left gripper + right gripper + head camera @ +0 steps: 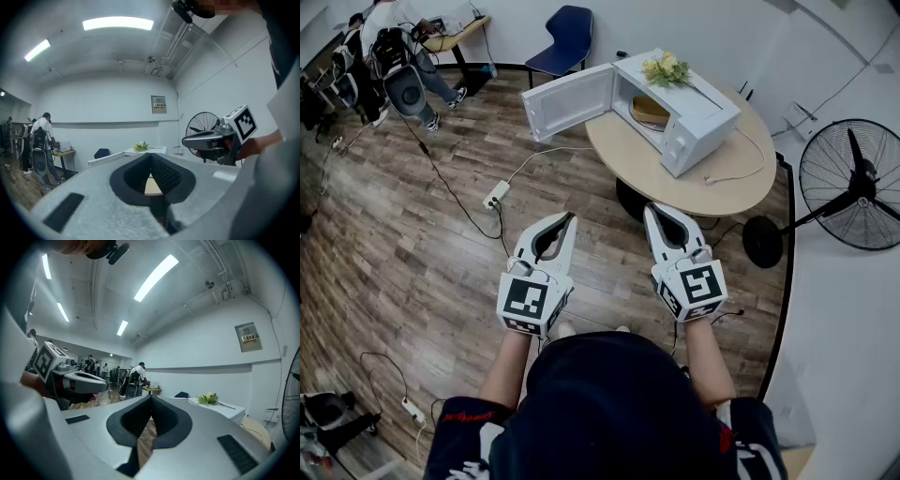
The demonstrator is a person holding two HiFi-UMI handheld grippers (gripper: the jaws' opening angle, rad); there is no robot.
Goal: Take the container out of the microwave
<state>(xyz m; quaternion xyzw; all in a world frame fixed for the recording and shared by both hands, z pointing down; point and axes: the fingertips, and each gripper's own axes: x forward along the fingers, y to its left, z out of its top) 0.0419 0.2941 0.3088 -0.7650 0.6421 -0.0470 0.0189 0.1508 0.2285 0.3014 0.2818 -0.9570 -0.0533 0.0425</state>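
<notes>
1. Far left, bkgd: a person at a desk, well apart from everything else.
2. Wood floor w/ a white power strip and loose cables, left of the round surface.
3. left gripper: held level, low centre-left in head view, over the floor. Its fingers are closed, tips meeting, nothing btwn them.
4. Blue chair by the back wall, behind the microwave door.
5. Door hangs wide open to the left, past the surface edge.
6. container: tan, sits inside the open microwave cavity, partly hidden by the cavity's frame. Neither gripper touches it; both are well apart from it.
7. Yellow flowers lie on top of the microwave.
8. right gripper: level, near the surface's front edge, just beside the left one. Its fingers are closed too, tips together, empty.
9. Microwave stands on the round surface, cord trailing across it to the right.
10. Far right: black pedestal fan on the floor, near the surface.
</notes>
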